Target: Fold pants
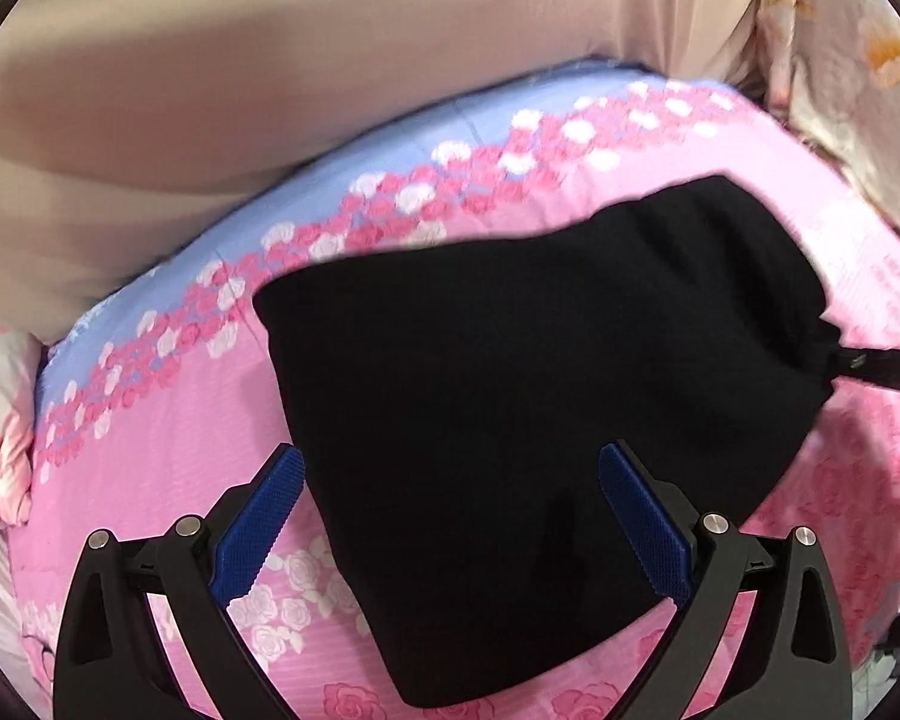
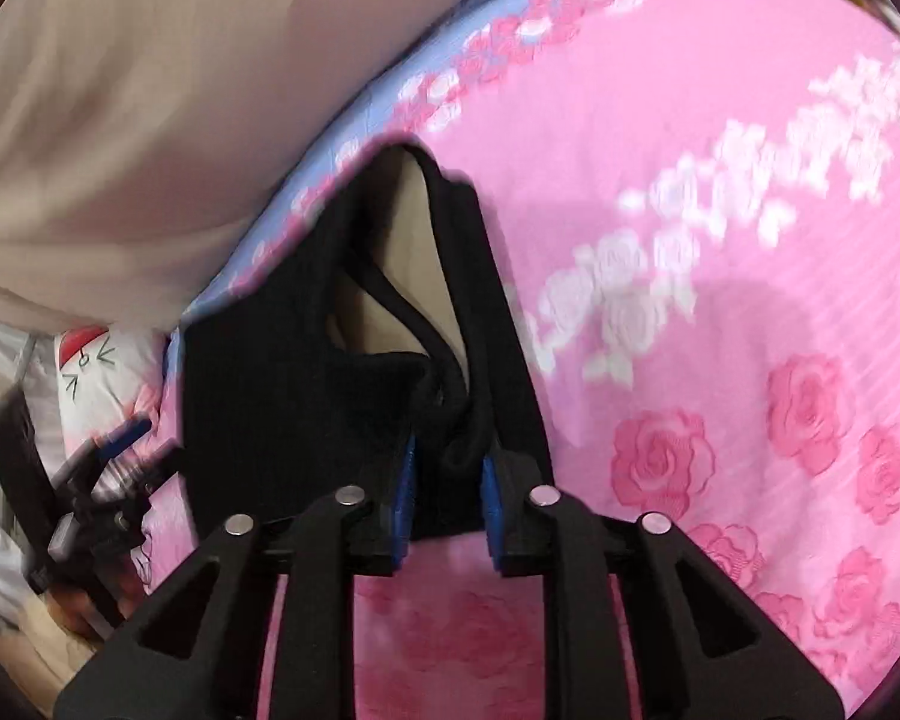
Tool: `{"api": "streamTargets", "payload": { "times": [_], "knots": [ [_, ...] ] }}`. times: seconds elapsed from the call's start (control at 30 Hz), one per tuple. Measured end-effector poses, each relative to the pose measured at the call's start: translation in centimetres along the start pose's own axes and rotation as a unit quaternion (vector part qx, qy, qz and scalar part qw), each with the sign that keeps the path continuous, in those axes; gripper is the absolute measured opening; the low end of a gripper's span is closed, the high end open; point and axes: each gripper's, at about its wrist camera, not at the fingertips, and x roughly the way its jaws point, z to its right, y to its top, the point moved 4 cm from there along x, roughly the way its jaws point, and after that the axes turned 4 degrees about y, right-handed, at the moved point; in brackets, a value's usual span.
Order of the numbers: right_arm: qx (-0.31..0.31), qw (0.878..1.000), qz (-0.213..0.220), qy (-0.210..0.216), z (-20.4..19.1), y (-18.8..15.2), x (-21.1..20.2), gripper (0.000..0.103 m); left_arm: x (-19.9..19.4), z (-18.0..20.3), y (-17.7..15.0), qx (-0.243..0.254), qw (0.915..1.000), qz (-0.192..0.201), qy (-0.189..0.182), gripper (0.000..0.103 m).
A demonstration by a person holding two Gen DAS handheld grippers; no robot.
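The right gripper [image 2: 449,474] pinches a bunched edge of the black pants [image 2: 306,396] between its blue pads [image 2: 491,492], jaws narrow with cloth pressed between them. From that pinch the fabric rises away in front of it, loops and an opening showing just ahead. The left gripper [image 1: 450,516] stands wide open and holds nothing; its pads [image 1: 645,531] hover above the pants [image 1: 510,396], which lie folded flat on a pink rose-print bedspread [image 1: 168,420]. The dark shape runs diagonally from lower centre up to the right, where the other gripper's tip meets its far edge. Both grippers tilt downward toward the bed. The right hand is the one engaged; the left, directly over the near end, looks placed to take the next hold.
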Motion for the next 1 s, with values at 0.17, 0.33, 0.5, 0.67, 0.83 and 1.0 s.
{"api": "streamTargets", "payload": {
  "times": [0.17,0.33,0.5,0.67,0.83,1.0],
  "knots": [
    [-0.046,0.995,0.045,-0.071,-2.6,2.2,-5.9,0.028,0.4,-0.8,-0.5,-0.009,0.9999,-0.005,0.005,0.097],
    [-0.211,0.975,0.028,-0.055,-12.5,5.0,-3.9,0.028,-1.1,-3.0,1.0,-0.032,0.9989,0.025,0.023,0.097],
    [-0.276,0.956,-0.042,-0.086,-11.6,6.0,5.8,0.026,1.2,-5.3,2.5,-0.054,0.9967,0.021,0.057,0.097],
    [-0.156,0.983,-0.040,-0.085,-3.6,7.5,5.2,0.004,6.2,-5.6,0.7,-0.062,0.9970,-0.020,0.042,0.098],
    [-0.236,0.969,-0.010,-0.078,-11.0,7.5,3.3,0.011,3.8,-6.8,1.8,-0.078,0.9954,0.011,0.054,0.098],
    [-0.268,0.955,-0.062,-0.112,-10.0,7.9,9.9,0.007,6.0,-7.7,6.0,-0.055,0.9920,0.010,0.113,0.098]
  ]
}}
